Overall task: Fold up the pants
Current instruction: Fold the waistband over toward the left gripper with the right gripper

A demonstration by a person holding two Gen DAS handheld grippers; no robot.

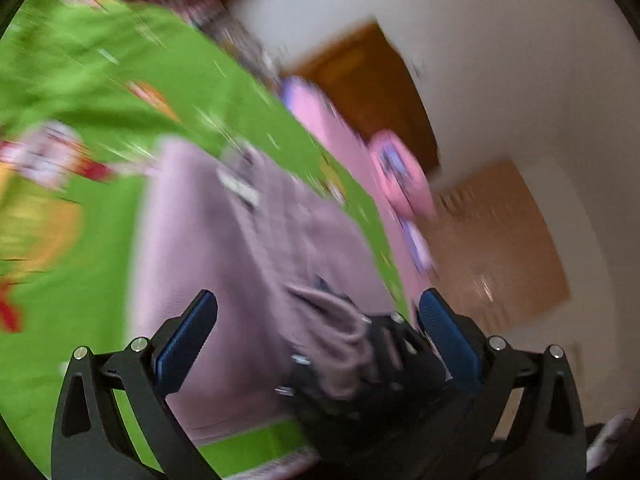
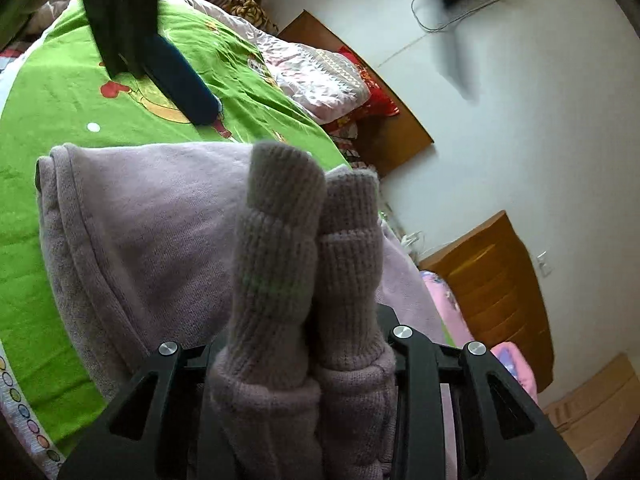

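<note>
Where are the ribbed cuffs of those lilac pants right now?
In the right wrist view the two ribbed cuffs stand side by side, clamped in the right gripper, above the rest of the pants lying on the green bedsheet.

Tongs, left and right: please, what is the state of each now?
Left tongs: open, holding nothing.
Right tongs: closed on the ribbed cuffs of the lilac knit pants.

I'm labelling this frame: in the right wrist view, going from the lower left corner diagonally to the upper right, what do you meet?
Patterned sheet border → green bedsheet → lilac pants → ribbed cuffs held in the right claw → wooden headboard → white wall.
</note>
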